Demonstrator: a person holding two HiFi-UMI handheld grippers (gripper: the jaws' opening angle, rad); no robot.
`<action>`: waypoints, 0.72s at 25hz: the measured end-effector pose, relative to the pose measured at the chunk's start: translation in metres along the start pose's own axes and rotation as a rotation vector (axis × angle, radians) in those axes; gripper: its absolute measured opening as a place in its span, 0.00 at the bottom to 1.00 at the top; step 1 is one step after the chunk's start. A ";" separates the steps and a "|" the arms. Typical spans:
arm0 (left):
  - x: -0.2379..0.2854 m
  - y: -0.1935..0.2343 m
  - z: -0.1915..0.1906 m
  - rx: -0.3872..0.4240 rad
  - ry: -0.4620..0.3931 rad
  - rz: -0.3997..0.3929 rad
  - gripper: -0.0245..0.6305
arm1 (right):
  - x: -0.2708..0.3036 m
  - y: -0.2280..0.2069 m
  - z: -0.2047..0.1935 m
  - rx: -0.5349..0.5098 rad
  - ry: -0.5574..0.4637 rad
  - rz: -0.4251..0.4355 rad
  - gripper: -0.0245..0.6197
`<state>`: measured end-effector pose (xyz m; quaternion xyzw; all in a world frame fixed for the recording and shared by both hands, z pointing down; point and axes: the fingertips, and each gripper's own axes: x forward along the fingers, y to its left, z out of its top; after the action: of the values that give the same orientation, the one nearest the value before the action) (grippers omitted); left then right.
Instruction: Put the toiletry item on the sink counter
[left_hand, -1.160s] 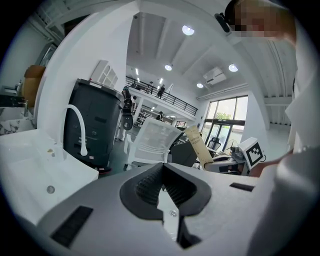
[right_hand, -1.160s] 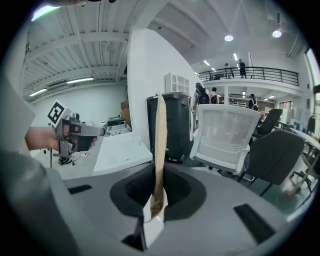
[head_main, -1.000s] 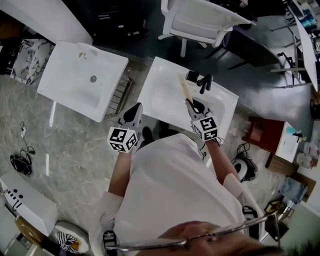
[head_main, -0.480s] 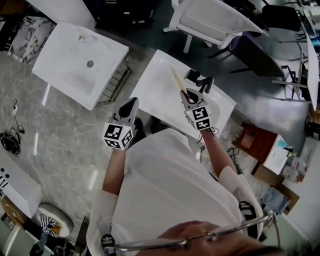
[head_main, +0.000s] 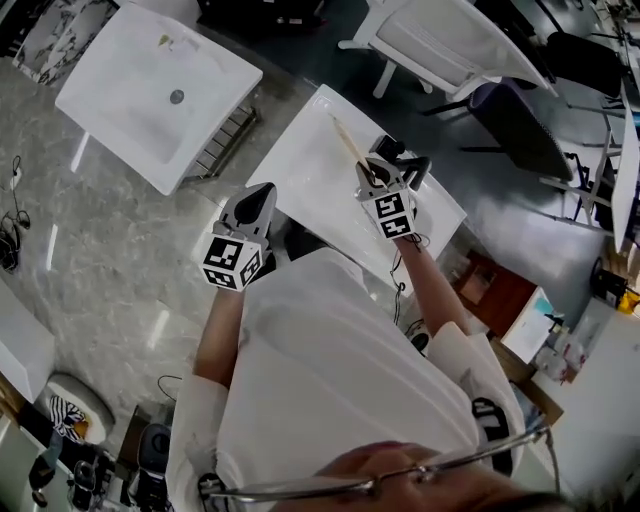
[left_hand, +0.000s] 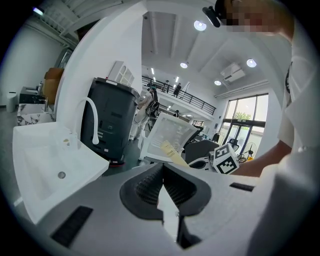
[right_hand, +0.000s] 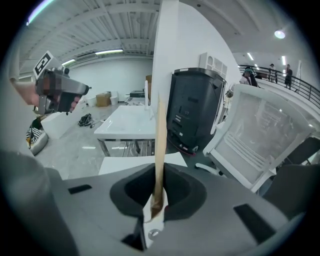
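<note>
Holding toiletry item (head_main: 347, 148) clamped in right gripper (head_main: 371, 181) fingers over bench (head_main: 298, 162), left gripper (head_main: 260, 194) closed empty; set-down and release pending.

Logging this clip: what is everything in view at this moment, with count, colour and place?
toiletry item: one, tan, long and flat, sticking out of the right claw above the sink counter
sink counter: one, white, directly in front of the person
tap: one, black, at the sink counter's far edge
second sink: one, white, to the left, standing apart
rack: one, metal, between the two sinks
chair: one, white, beyond the sink counter
left claw: one, grey, shut and empty, by the sink counter's near left edge
right claw: one, grey, shut on the toiletry item
</note>
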<state>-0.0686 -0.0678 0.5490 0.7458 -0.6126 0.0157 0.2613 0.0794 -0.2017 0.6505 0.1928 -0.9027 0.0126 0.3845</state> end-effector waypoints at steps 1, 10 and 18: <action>0.001 -0.001 -0.001 -0.004 0.003 0.002 0.04 | 0.005 -0.002 -0.001 -0.008 0.010 0.002 0.10; 0.009 0.001 -0.014 -0.035 0.025 0.014 0.04 | 0.059 -0.020 -0.020 -0.090 0.120 -0.012 0.10; 0.010 0.016 -0.023 -0.062 0.036 0.037 0.04 | 0.110 -0.030 -0.037 -0.146 0.221 -0.030 0.10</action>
<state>-0.0740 -0.0691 0.5776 0.7256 -0.6215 0.0148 0.2949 0.0468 -0.2606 0.7494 0.1754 -0.8503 -0.0378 0.4948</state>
